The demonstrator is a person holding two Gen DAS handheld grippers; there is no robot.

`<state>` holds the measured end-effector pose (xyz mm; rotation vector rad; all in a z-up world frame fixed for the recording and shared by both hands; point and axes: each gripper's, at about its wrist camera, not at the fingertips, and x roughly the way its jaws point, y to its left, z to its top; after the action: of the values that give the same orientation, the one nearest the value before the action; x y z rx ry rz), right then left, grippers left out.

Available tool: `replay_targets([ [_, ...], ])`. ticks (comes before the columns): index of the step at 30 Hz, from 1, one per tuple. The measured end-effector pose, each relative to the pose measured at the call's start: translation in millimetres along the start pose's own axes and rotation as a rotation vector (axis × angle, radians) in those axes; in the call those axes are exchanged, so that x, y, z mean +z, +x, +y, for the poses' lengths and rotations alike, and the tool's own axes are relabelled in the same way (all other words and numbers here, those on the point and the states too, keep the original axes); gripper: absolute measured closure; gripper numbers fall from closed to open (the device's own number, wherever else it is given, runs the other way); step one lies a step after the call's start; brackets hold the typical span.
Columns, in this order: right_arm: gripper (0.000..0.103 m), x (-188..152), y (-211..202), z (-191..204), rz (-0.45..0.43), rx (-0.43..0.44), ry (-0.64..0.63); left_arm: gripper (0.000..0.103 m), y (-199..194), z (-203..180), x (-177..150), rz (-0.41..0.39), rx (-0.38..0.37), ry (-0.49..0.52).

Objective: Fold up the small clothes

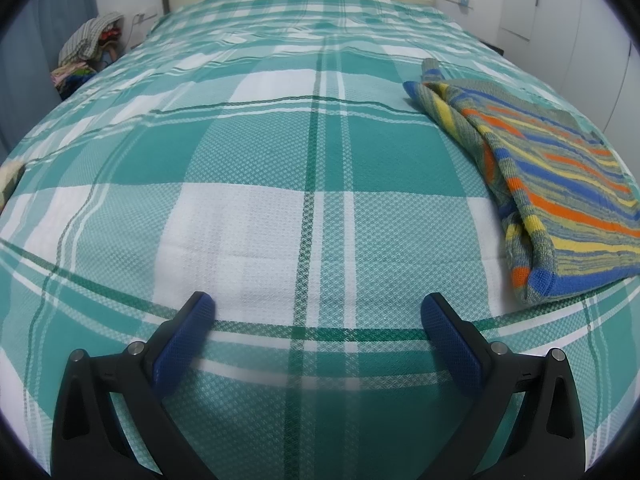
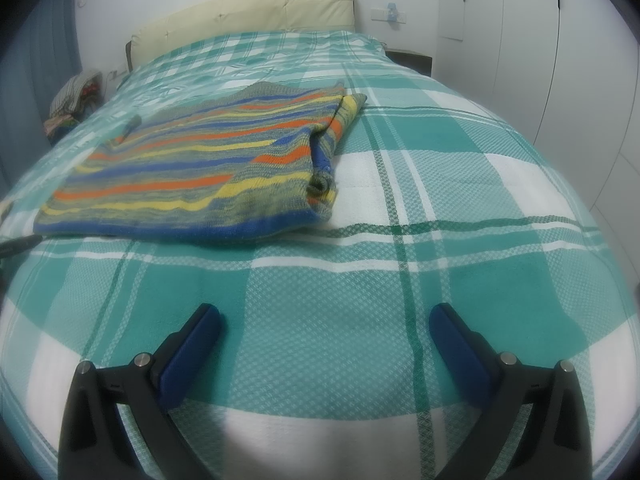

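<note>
A small knitted garment (image 1: 552, 184) striped in blue, orange, yellow and grey-green lies folded flat on the green-and-white checked bedspread (image 1: 256, 168). In the left wrist view it sits at the right, ahead and to the right of my left gripper (image 1: 318, 308), which is open with only bedspread between its blue pads. In the right wrist view the same garment (image 2: 192, 168) lies ahead and to the left, one sleeve folded along its right edge. My right gripper (image 2: 324, 320) is open and empty, low over the bedspread (image 2: 440, 208), well short of the garment.
A cream headboard (image 2: 248, 12) stands at the far end of the bed. A heap of other clothes (image 1: 90, 48) sits beside the bed at the far left. White wardrobe doors (image 2: 520, 40) run along the right. A dark object (image 2: 18, 244) pokes in at the left edge.
</note>
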<state>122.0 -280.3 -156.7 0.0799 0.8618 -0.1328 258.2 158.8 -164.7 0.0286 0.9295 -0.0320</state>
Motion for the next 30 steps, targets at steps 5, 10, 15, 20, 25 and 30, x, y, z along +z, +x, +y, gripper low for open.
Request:
replay_targets([
  [5,0.000,0,-1,0,-0.001,0.002,0.001,0.002,-15,2,2,0.007,0.006,-0.037],
  [10,0.001,9,-16,-5,-0.015,0.082,0.000,0.002,-75,-43,0,-0.095,-0.056,0.090],
  [15,0.001,33,-42,-2,-0.071,0.015,-0.083,0.001,-106,-144,-5,-0.096,-0.204,0.329],
  [20,0.001,59,-49,-1,-0.088,-0.049,-0.153,0.002,-105,-230,-4,-0.073,-0.307,0.400],
  [25,0.001,72,-50,-15,-0.093,-0.067,-0.163,0.002,-92,-279,-3,-0.046,-0.373,0.419],
  [30,0.001,100,-33,-54,-0.073,0.041,-0.085,0.011,-84,-336,-8,-0.043,-0.434,0.520],
])
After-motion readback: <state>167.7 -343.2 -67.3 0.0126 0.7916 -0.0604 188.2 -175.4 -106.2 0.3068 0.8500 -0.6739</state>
